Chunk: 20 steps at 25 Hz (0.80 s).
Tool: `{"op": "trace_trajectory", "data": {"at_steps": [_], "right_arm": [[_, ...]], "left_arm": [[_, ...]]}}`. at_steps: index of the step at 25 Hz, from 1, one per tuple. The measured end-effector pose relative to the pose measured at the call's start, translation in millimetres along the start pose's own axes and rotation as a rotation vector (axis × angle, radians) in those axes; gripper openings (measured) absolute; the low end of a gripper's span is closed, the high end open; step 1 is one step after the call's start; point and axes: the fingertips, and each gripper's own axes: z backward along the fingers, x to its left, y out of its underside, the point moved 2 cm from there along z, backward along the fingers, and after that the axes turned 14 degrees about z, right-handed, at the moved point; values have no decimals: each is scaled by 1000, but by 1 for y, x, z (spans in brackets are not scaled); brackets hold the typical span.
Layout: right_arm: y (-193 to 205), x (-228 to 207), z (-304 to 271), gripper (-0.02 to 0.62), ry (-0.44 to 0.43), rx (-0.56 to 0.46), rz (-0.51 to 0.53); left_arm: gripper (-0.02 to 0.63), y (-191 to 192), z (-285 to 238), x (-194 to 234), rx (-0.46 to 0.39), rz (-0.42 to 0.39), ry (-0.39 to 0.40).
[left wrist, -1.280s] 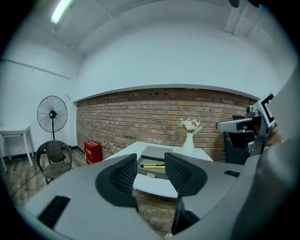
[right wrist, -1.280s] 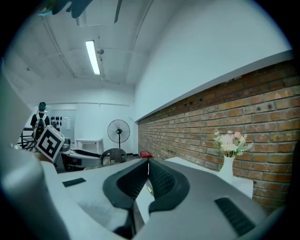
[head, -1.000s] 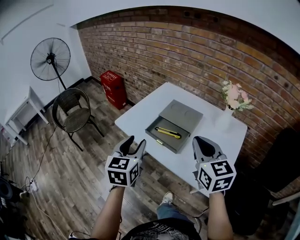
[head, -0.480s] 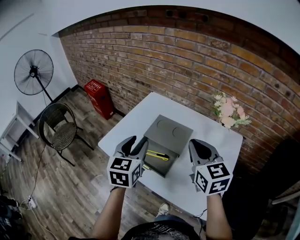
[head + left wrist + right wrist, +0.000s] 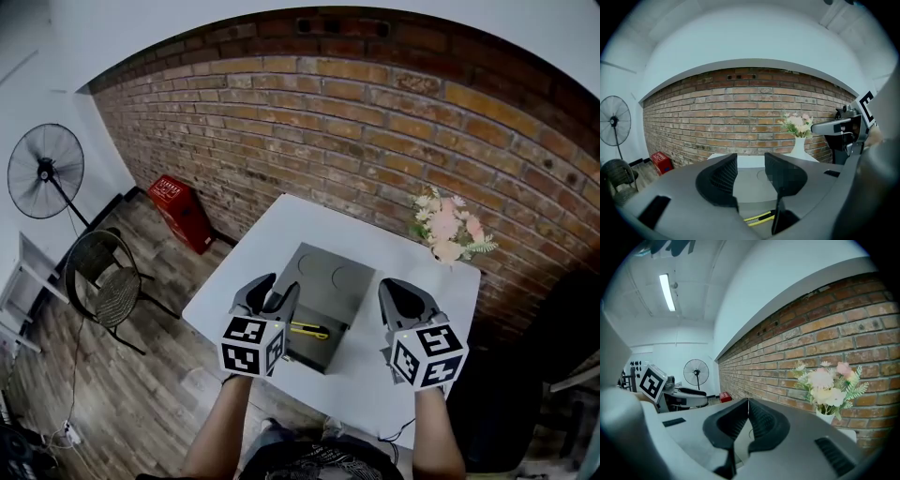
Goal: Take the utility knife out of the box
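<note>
A white square table [image 5: 412, 281] stands by a red brick wall [image 5: 375, 141]. The yellow utility knife [image 5: 307, 329] lies in the flat grey box [image 5: 328, 277]. It is partly hidden behind the left gripper [image 5: 277, 284], whose jaws are wide apart and empty. The right gripper [image 5: 396, 289] is squeezed closed on nothing.

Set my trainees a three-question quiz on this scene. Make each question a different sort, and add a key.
1. True or false: the utility knife lies inside the open box.
2. Choose one. The left gripper has its jaws:
A. apart, with nothing between them
B. shut on the utility knife
C. shut on the rim of the box
3. Short answer: what else stands on the white table besides the box?

Key
1. True.
2. A.
3. A vase of flowers, at the table's far right corner by the brick wall.
</note>
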Motion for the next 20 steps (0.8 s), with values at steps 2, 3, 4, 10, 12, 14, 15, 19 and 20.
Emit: {"op": "trace_trajectory", "data": {"at_steps": [2,3,4,10,12,14,15,19,20], "right_arm": [[0,-3,-5,20,23,6,-8],[1,-5,-8,20,38,8,-12],[1,-6,-11,20,53,10,-19],[-6,4,-31,20,154,27,-41],[-9,9,-36,20,186,34,-42],[-12,13,-38,20,221,44,-41],[-13,15,-38,20,239,49,-40],[-14,22,-38,20,305,72,-44],[-14,23,-38,20,322,76,-46]], "left_arm": [[190,-1,-7,2,7,-21,27],[190,-2,-11,3,12,-31,42],[190,-2,-15,6,17,-40,57],[190,-10,-36,20,54,-97,172],[190,-12,-41,24,66,-112,217],[190,-12,-47,26,81,-132,264],[190,-11,-50,27,91,-143,287],[190,-4,-59,28,133,-176,384],[190,-2,-61,27,148,-187,410]]}}
